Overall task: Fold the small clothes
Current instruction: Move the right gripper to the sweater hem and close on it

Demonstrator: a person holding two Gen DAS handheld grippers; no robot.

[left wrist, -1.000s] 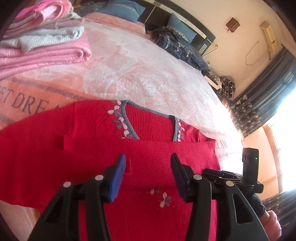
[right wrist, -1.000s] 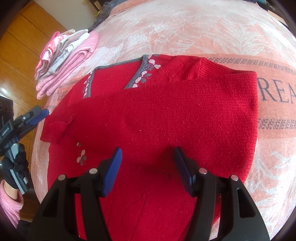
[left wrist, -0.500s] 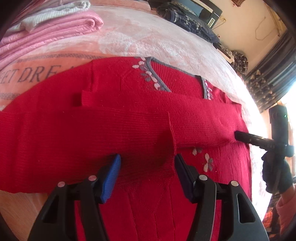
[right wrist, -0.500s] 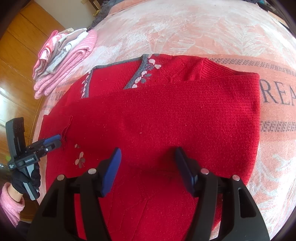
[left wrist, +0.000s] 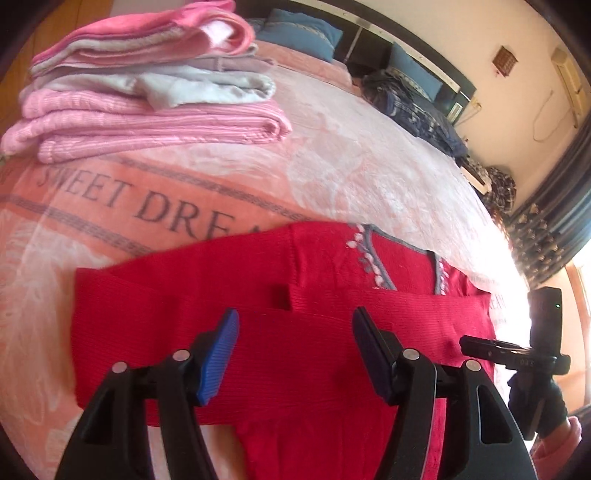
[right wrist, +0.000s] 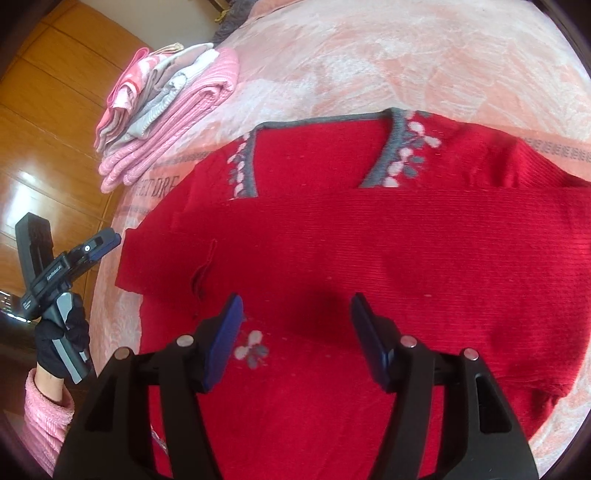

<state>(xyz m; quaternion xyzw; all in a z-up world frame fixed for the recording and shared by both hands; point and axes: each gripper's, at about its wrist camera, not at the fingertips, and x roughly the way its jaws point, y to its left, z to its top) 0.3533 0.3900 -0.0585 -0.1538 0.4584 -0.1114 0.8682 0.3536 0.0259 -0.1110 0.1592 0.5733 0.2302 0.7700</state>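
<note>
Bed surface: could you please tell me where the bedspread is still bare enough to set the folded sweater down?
Bare bedspread lies beyond the red sweater, between its collar and the far pillows, and beside the pink folded stack. The near edge is crowded by the sweater and both open hand-held grippers.

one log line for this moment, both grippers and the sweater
left hand-held gripper: open, empty | right hand-held gripper: open, empty | red sweater: flat on bed, sleeves folded across chest | folded stack: beside it
</note>
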